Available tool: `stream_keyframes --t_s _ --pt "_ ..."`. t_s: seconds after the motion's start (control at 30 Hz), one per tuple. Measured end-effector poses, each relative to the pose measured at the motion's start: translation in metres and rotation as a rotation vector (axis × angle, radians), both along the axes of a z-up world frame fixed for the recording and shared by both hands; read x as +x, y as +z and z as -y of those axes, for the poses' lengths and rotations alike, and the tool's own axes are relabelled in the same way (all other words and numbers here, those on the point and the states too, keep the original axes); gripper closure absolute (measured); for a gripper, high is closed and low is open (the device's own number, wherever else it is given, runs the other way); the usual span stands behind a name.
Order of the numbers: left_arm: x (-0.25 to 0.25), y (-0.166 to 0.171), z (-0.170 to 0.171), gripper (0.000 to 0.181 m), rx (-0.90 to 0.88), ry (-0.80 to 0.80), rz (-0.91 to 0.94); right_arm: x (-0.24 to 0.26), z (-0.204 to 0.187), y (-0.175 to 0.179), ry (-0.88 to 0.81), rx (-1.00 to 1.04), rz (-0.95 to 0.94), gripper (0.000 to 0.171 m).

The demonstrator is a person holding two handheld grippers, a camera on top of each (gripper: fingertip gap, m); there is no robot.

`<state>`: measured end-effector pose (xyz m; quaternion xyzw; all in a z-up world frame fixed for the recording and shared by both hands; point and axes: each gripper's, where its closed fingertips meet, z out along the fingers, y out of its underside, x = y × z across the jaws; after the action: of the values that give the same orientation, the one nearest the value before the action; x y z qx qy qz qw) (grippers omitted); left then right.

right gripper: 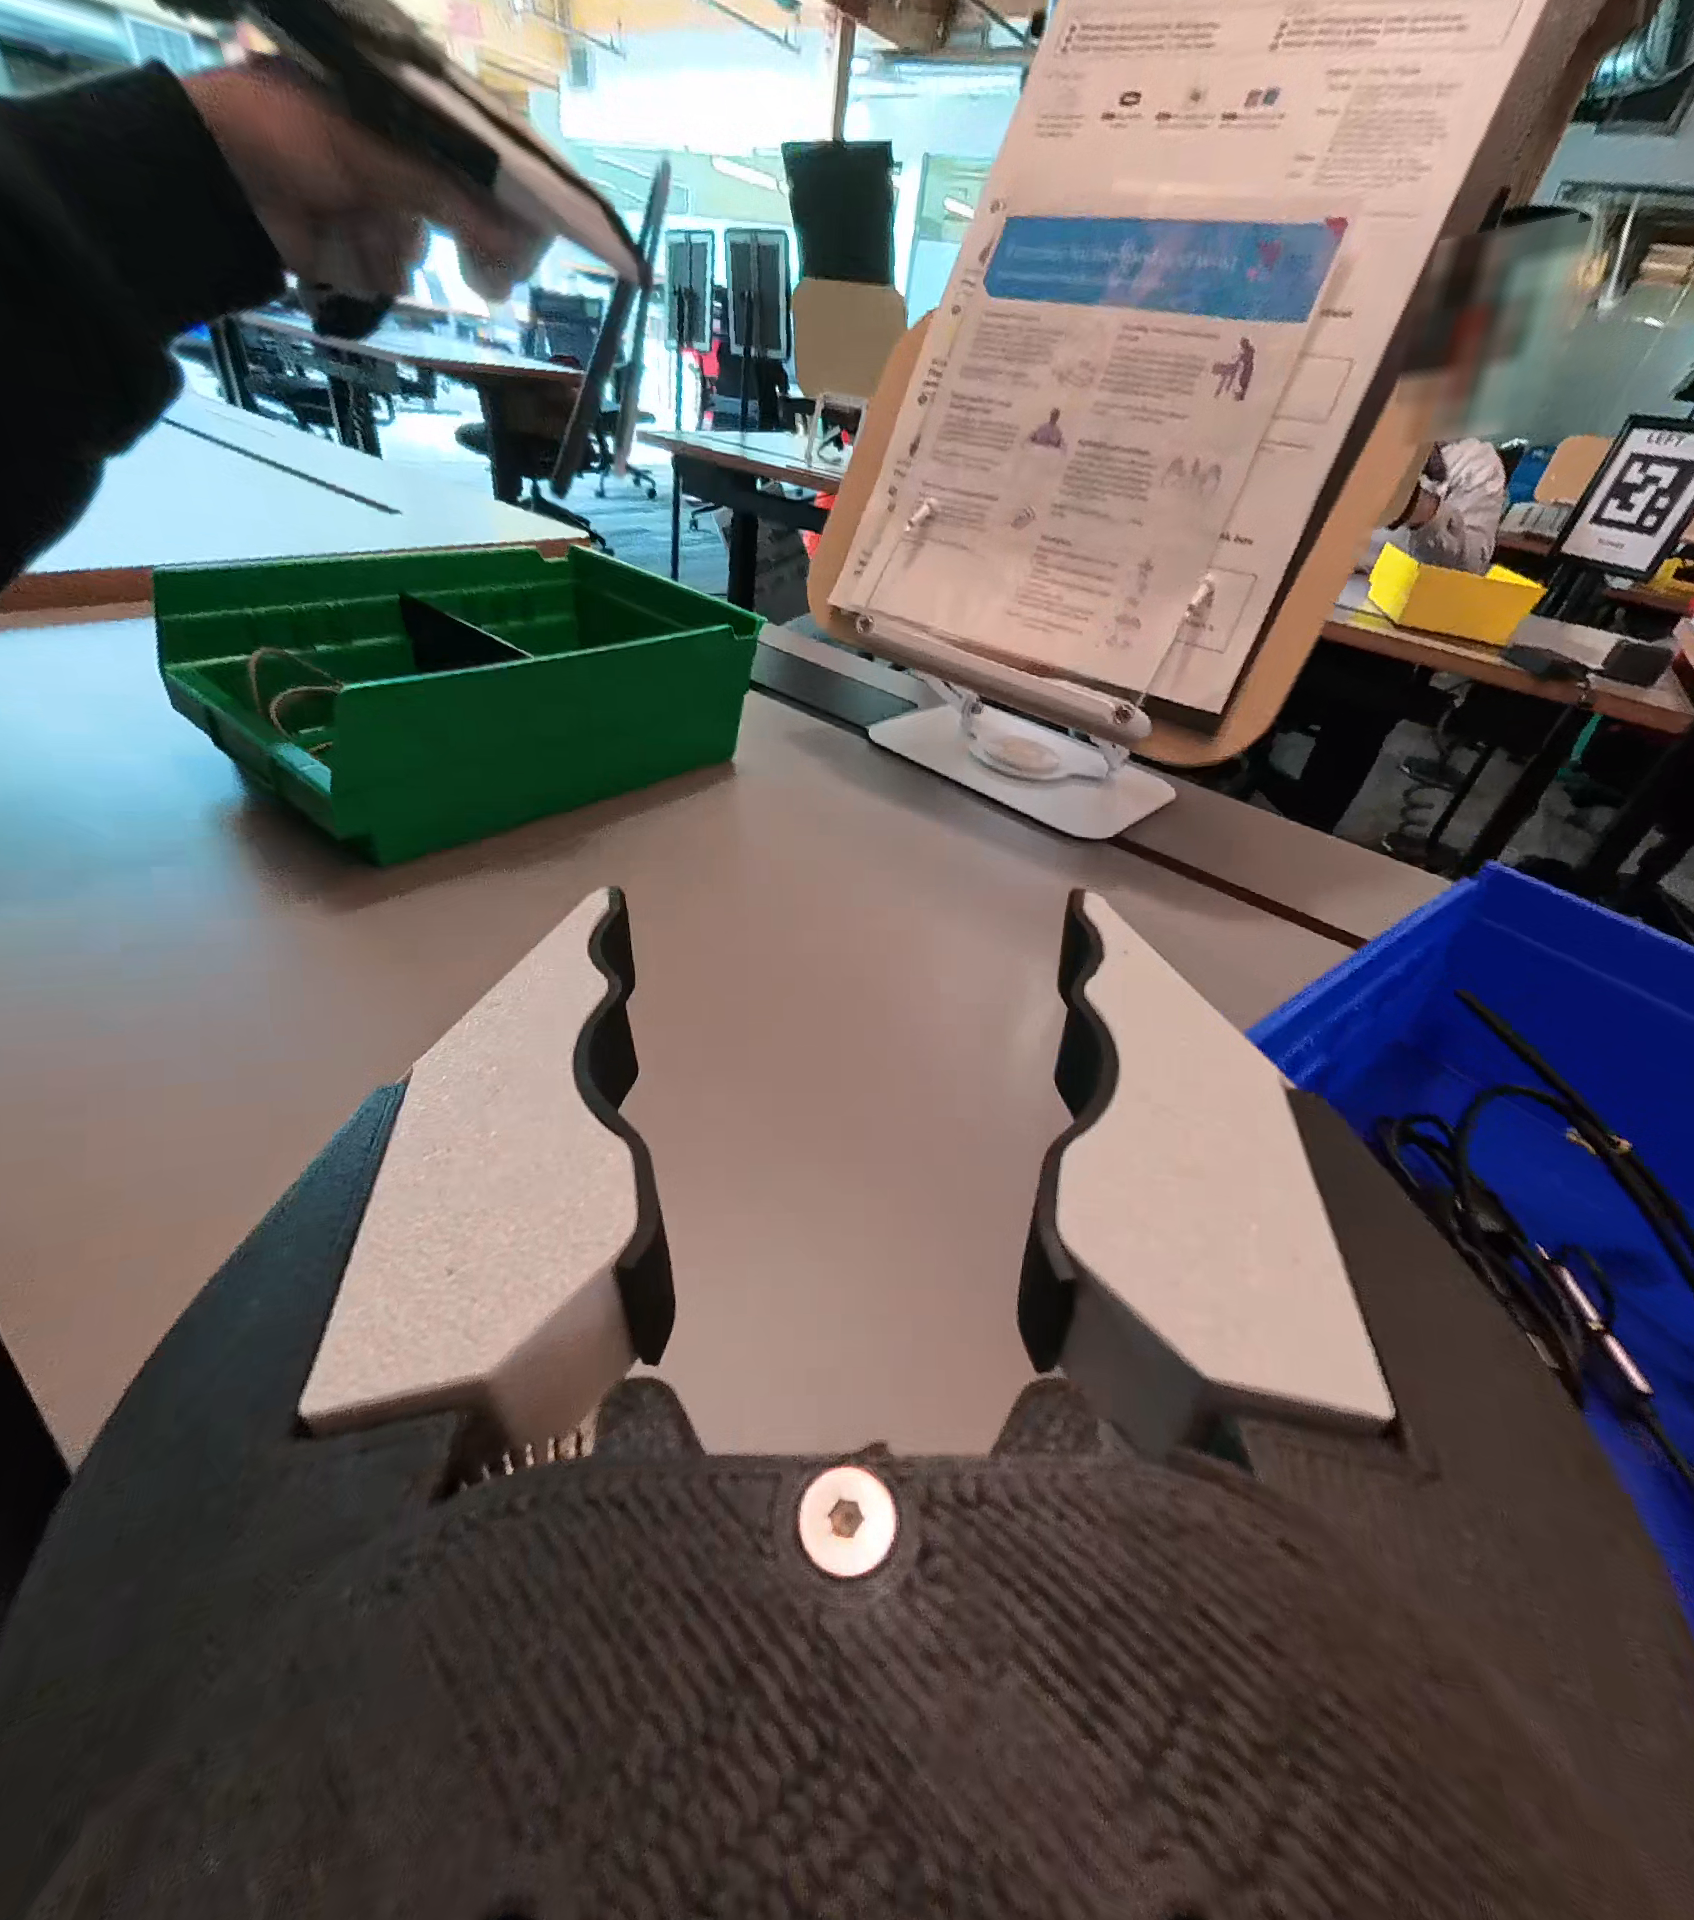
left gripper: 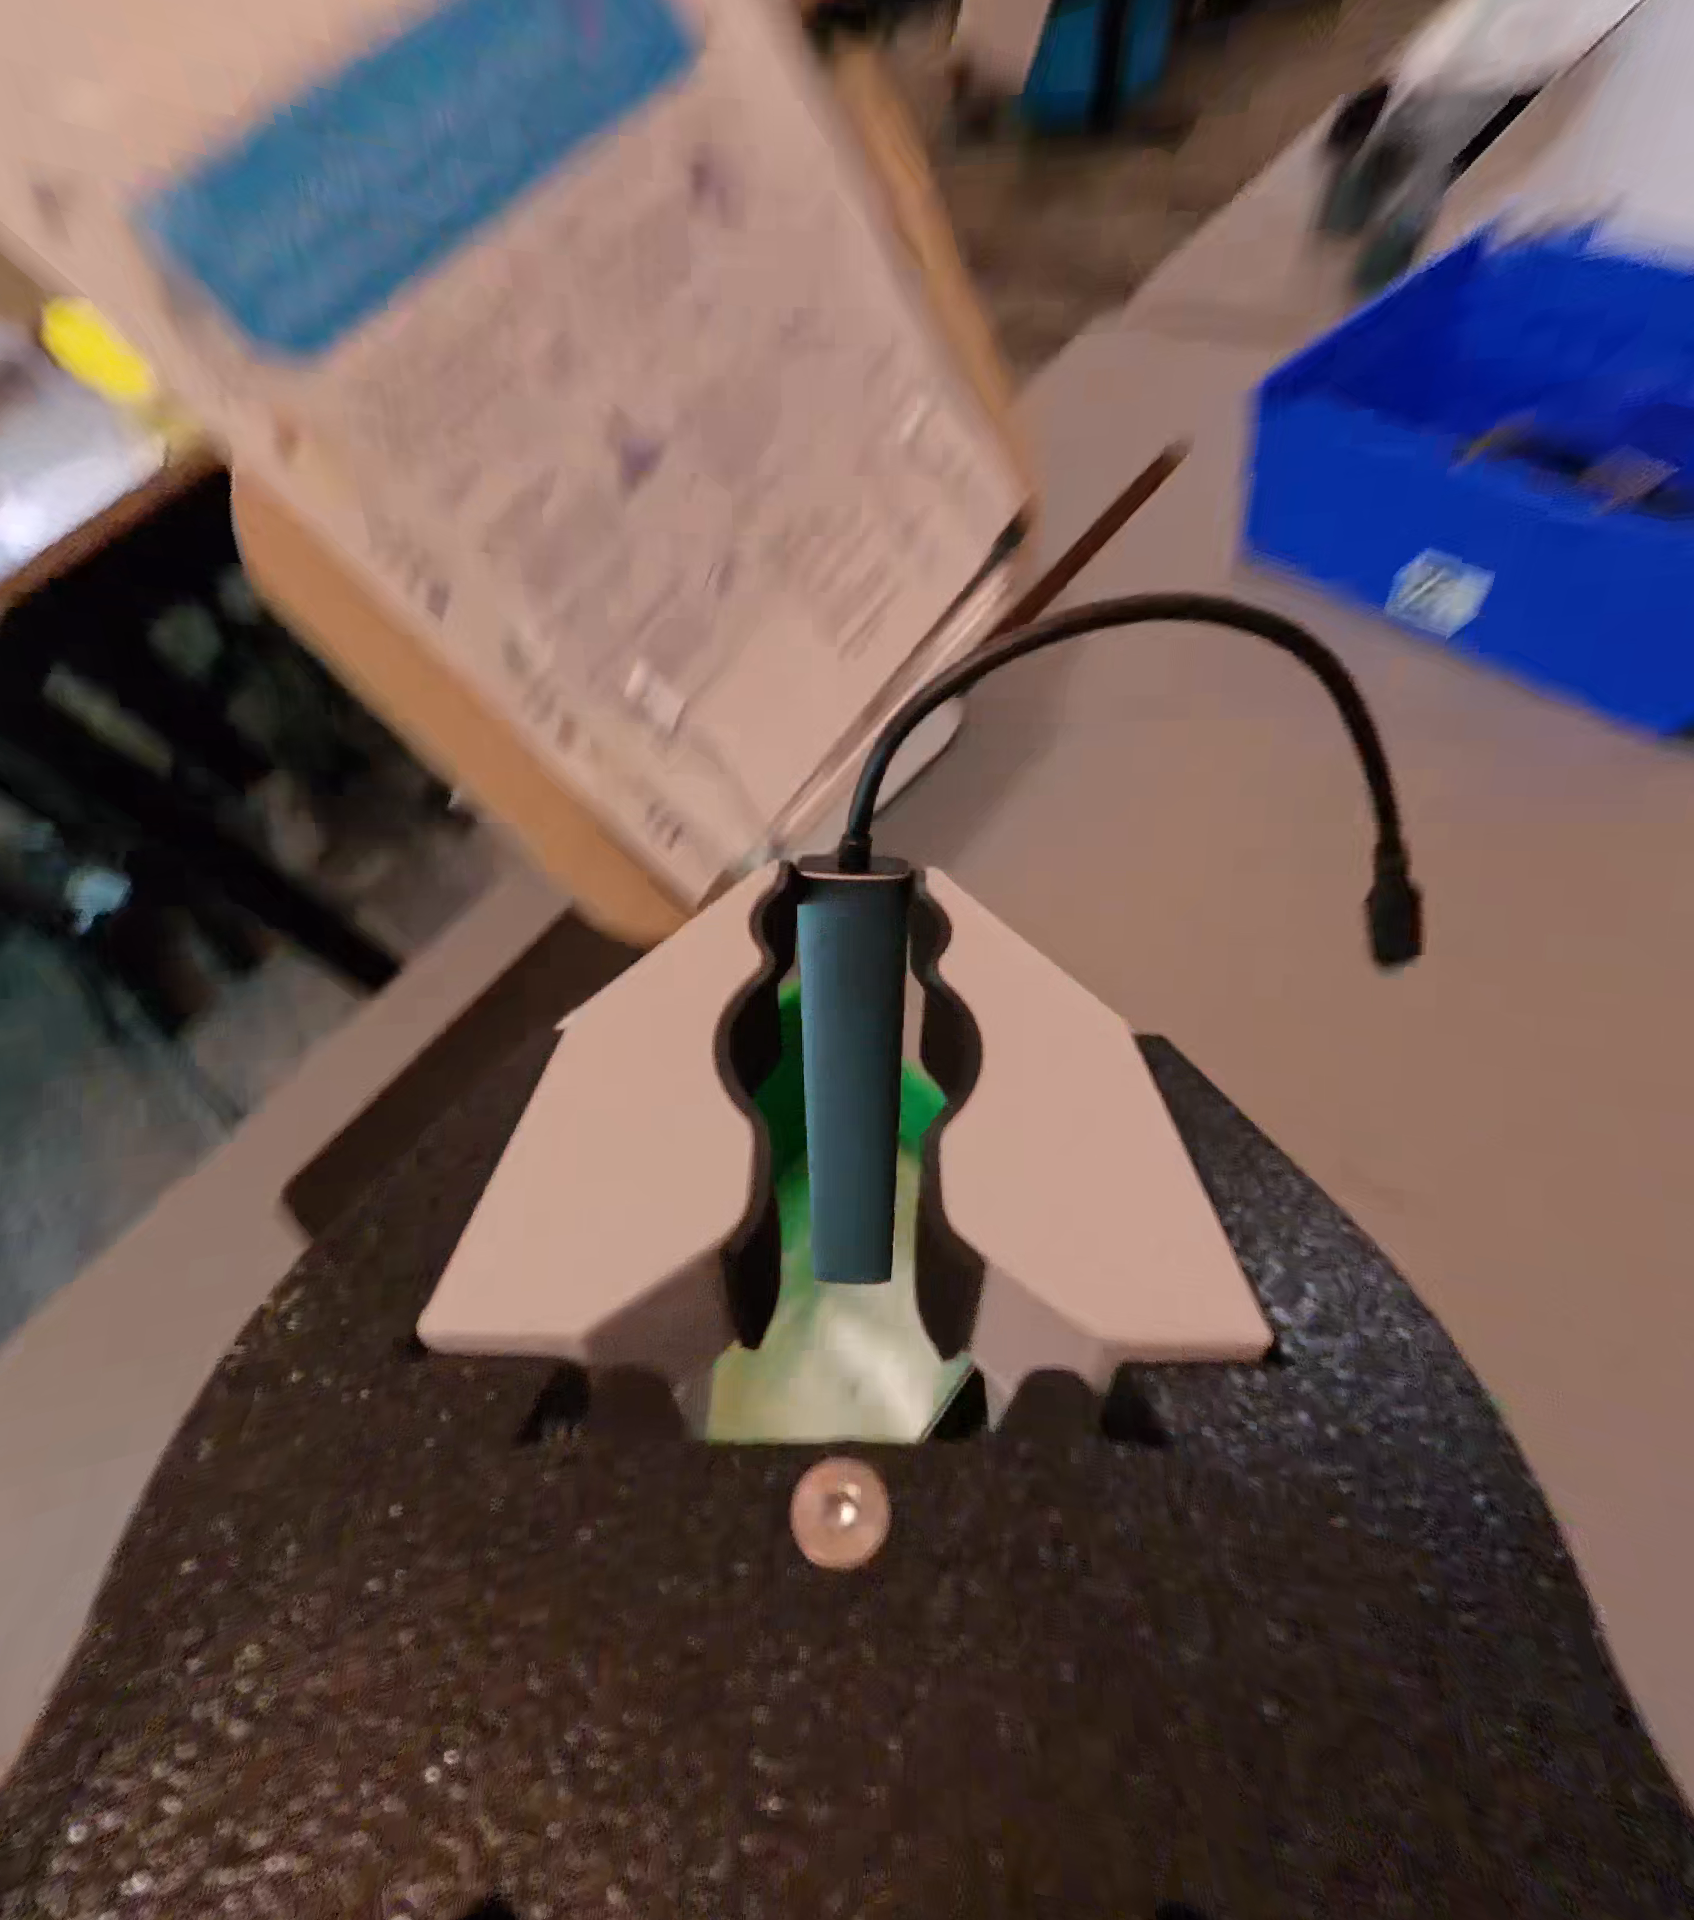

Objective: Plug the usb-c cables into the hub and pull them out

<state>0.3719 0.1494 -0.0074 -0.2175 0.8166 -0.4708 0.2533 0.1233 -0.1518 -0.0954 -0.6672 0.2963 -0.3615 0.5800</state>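
Observation:
In the left wrist view my left gripper (left gripper: 848, 894) is shut on a slim dark grey hub (left gripper: 848, 1081), held lengthwise between the fingers above the table. The hub's short black cable (left gripper: 1123, 613) arcs up and right and ends in a free plug (left gripper: 1394, 920). In the right wrist view my right gripper (right gripper: 848, 925) is open and empty over the bare grey table (right gripper: 801, 831). Several black cables (right gripper: 1549, 1247) lie in a blue bin (right gripper: 1508, 966) just right of it. The person's sleeve and hand with the other gripper (right gripper: 386, 177) show at the upper left.
A green bin (right gripper: 469, 675) with a divider stands at the left back of the table. A tilted board with a printed sheet (right gripper: 1134, 416) stands on a white base behind. The blue bin (left gripper: 1549, 468) also shows at the right in the blurred left wrist view. My hands' fingertips stand some 40 centimetres from each other.

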Motion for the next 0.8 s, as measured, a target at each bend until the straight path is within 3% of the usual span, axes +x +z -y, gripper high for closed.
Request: stream_keyframes --t_s 0.17,0.37,0.5,0.57,0.6,0.73,0.8 --pt "-0.088 0.051 0.074 0.163 -0.246 -0.340 0.061 0.001 -0.038 -0.004 0.043 -0.007 -0.004 0.091" --pt "-0.215 0.038 0.151 0.163 -0.610 -0.927 -0.120 -0.006 -0.097 -0.008 0.175 0.040 0.014 0.094" --pt "-0.262 0.012 0.175 0.162 -0.765 -1.174 -0.190 -0.014 -0.119 -0.007 0.215 0.026 0.076 0.103" --pt "-0.270 0.003 0.183 0.162 -0.821 -1.217 -0.237 -0.015 -0.120 -0.005 0.196 -0.004 0.131 0.118" --pt "-0.271 -0.001 0.187 0.162 -0.831 -1.220 -0.246 -0.017 -0.120 -0.005 0.199 -0.033 0.154 0.141" --pt "-0.271 -0.007 0.191 0.162 -0.818 -1.224 -0.218 -0.010 -0.106 -0.006 0.130 -0.125 0.190 0.147" --pt "-0.268 -0.010 0.189 0.162 -0.775 -1.188 -0.203 -0.002 -0.085 0.002 0.005 -0.216 0.308 0.149"
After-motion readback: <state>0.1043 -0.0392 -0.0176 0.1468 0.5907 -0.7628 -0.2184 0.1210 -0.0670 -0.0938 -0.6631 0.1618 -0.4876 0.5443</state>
